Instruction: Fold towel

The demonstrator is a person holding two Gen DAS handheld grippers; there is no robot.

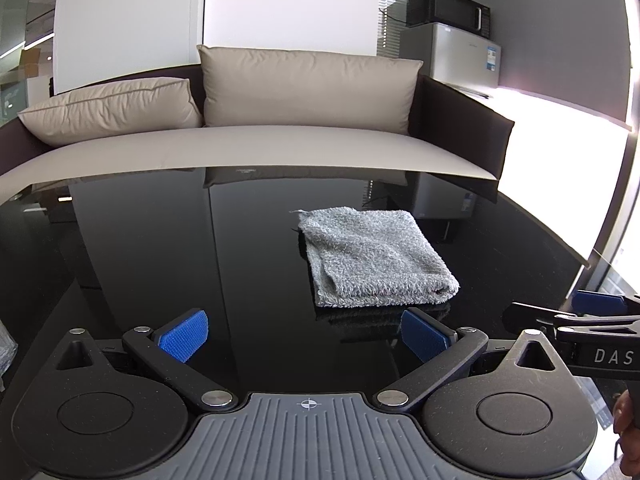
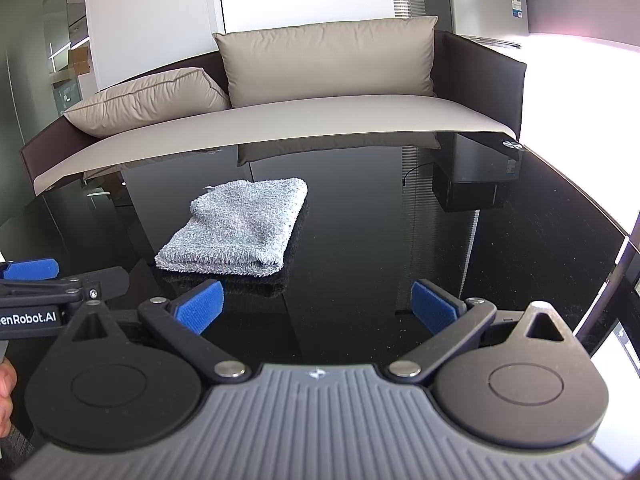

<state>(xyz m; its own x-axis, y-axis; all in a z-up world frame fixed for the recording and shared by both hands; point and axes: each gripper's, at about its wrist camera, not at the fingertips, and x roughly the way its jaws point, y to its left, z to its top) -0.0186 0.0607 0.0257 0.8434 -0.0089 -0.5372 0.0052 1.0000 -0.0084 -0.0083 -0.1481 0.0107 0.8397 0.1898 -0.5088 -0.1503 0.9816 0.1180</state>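
Towel (image 1: 376,256) grey, fluffy, folded into a rectangle

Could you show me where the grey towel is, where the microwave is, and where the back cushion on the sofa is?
grey towel (image 1: 372,256): left wrist view, middle of its folded top.
microwave (image 1: 448,10): left wrist view, its dark door.
back cushion (image 2: 328,62): right wrist view, centre of its front face.

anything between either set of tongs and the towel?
Nothing visible. The grey towel lies folded on the black glass table, with only bare tabletop between it and the left tongs and the right tongs. Both are open, apart from the towel.
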